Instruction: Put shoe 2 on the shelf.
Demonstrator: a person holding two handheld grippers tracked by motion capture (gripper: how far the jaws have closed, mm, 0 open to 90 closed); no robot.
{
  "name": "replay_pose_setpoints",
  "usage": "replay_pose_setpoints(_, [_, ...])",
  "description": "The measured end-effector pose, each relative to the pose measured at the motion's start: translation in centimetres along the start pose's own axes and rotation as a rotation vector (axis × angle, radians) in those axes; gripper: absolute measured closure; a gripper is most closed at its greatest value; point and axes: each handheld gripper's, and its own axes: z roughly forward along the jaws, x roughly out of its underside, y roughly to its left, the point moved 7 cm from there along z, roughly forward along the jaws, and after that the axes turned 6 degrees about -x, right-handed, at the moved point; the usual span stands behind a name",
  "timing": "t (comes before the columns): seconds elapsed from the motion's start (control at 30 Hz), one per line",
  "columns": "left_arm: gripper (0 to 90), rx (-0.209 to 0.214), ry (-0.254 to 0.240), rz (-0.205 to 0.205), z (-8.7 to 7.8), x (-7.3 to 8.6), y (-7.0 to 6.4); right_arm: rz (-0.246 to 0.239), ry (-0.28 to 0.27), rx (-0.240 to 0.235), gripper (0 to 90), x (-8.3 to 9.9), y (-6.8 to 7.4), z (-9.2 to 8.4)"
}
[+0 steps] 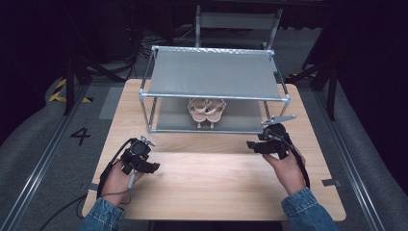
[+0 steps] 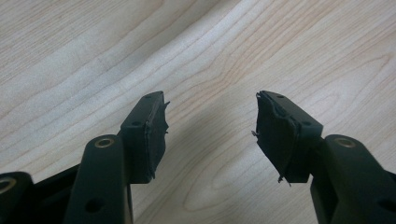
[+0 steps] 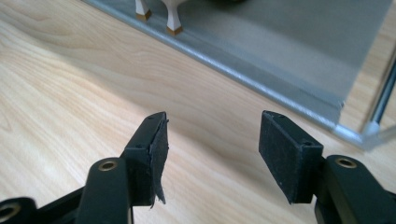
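So the pair of pale pink high-heeled sandals (image 1: 207, 111) is sitting on the bottom tier of the grey two-tier metal-framed shoe rack (image 1: 214, 74), heels facing the person, roughly in the middle of that shelf. The rack stands at the far end of the light wooden counter (image 1: 216, 183). The right gripper (image 1: 255, 146) hovers just in front of the rack's right front corner, jaws spread wide with nothing between them; in the right gripper view (image 3: 212, 140) you can see the heel tips off to the upper left, well apart from the jaws. The left gripper (image 1: 151, 167) hangs low over bare counter on the left, jaws also wide apart and empty (image 2: 210, 123).
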Motion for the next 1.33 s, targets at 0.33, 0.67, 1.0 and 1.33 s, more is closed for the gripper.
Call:
replay_pose_setpoints(0.33, [42.9,-0.009,-0.006,-0.012,0.1,0.0,0.1,0.036,0.039,0.016,40.6,2.9,-1.9,-2.1])
replay_pose_setpoints(0.67, [42.5,0.001,0.008,-0.010,0.2,0.2,0.2,0.109,0.133,0.045,39.2,6.0,-4.8,-3.1])
replay_pose_setpoints(1.0, [42.3,-0.004,0.015,-0.026,0.5,0.5,1.0,0.124,0.188,0.052,38.8,9.3,-8.1,-2.7])
replay_pose_setpoints(1.33, [42.2,-0.005,0.007,-0.037,0.5,0.5,1.1,0.136,0.198,0.039,38.7,9.7,-8.5,-2.2])
